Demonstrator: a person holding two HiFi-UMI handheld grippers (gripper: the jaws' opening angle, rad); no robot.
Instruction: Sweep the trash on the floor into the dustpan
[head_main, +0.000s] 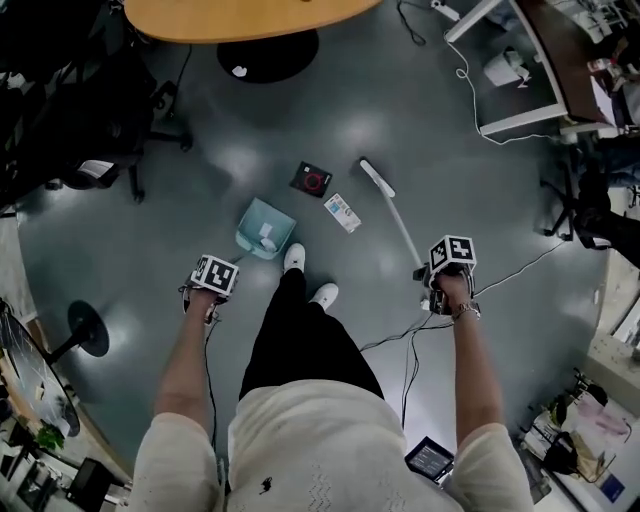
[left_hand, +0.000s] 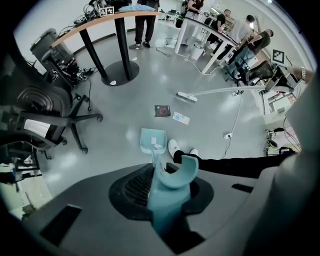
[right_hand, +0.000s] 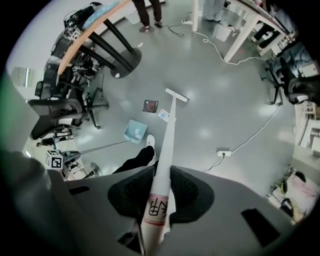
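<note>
A teal dustpan (head_main: 265, 228) rests on the grey floor with a small white scrap in it. My left gripper (head_main: 213, 283) is shut on the dustpan's long teal handle (left_hand: 167, 182), and the pan (left_hand: 152, 141) lies ahead of it. A black-and-red packet (head_main: 311, 179) and a white-and-blue packet (head_main: 342, 212) lie on the floor beyond the pan. My right gripper (head_main: 448, 268) is shut on the white broom handle (right_hand: 162, 170). The broom head (head_main: 376, 178) sits on the floor right of the packets, apart from them.
The person's white shoes (head_main: 294, 257) stand right beside the dustpan. A round wooden table on a black base (head_main: 267, 55) is at the back, office chairs (head_main: 110, 130) at the left. A white desk (head_main: 520, 70) stands back right. Cables and a power strip (right_hand: 223, 153) lie to the right.
</note>
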